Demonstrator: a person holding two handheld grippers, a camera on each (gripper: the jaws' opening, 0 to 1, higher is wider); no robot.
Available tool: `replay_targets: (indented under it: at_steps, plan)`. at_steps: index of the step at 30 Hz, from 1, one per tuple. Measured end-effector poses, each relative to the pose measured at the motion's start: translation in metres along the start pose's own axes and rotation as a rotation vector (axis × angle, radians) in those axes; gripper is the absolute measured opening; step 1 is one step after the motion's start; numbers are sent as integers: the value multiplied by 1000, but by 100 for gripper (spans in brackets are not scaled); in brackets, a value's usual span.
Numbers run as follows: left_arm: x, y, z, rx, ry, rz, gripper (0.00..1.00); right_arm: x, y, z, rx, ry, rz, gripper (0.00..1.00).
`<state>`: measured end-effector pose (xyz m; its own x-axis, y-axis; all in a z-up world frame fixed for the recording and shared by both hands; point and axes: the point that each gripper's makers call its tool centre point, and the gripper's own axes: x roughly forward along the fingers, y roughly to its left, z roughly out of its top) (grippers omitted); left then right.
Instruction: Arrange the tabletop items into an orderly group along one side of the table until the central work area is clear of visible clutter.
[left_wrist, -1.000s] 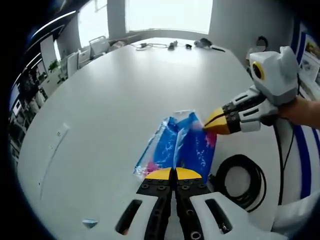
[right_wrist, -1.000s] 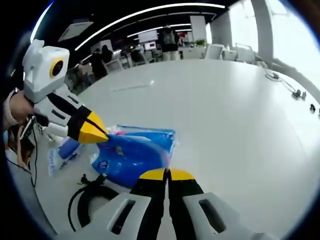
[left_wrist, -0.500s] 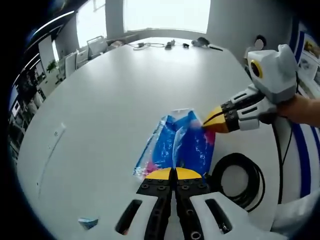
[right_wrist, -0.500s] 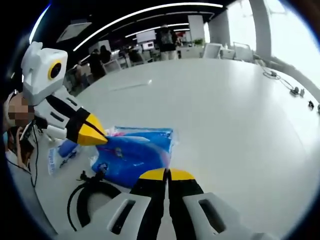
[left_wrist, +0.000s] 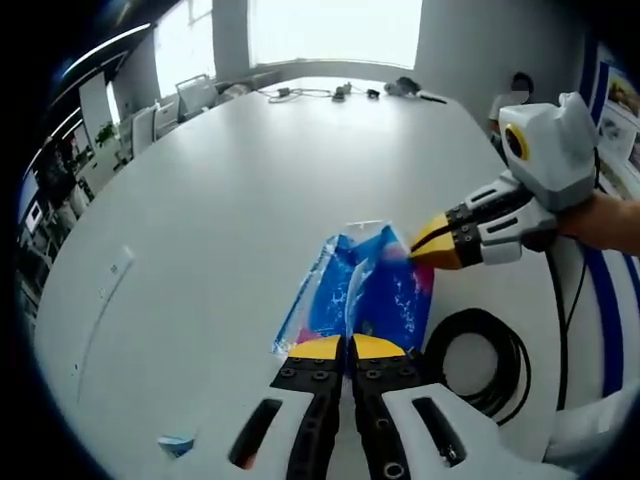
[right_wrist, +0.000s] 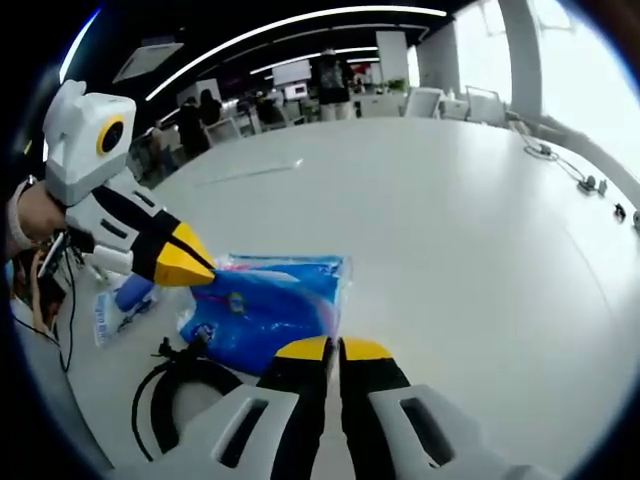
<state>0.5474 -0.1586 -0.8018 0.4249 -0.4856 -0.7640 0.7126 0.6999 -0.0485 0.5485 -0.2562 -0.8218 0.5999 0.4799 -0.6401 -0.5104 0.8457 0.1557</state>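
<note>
Blue bag (left_wrist: 365, 295), low in the frame, is pinched at both ends by my left gripper (left_wrist: 347, 347) and right gripper (right_wrist: 333, 348), so I should slide it gently beside the black cable (left_wrist: 480, 360).

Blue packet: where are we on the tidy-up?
Done: most of the white table is bare. In hand: both tongs, left and right, are shut on opposite ends of the blue packet, beside the black cable coil. Left: small items at the far edge, a scrap near the left tongs.

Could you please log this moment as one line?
left hand-held gripper: shut on blue packet | right hand-held gripper: shut on same | black cable coil beside
</note>
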Motion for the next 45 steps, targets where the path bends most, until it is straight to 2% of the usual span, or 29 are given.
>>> replay_targets:
  at_steps: [6, 15, 20, 27, 33, 36, 45]
  plan:
    - [-1, 1, 2, -6, -9, 6, 0, -1, 1, -1, -3, -1, -3, 7]
    - [-7, 1, 1, -12, -30, 17, 4, -4, 4, -4, -6, 1, -3, 10]
    - [-10, -1, 3, -26, -56, 15, 17, -7, 6, -2, -20, -3, 0, 11]
    - [-24, -3, 6, -71, -112, 11, 29, -10, 8, 1, -20, -8, 7, 12]
    - [-36, -5, 4, -118, -155, 9, 32, -15, 7, 8, -40, -24, -4, 15]
    - [-41, -3, 1, -128, -166, 17, 39, -18, 7, 10, -42, -29, -7, 18]
    - [-56, -2, -14, -209, -196, 31, 46, -26, 17, 19, -74, -41, 0, 22]
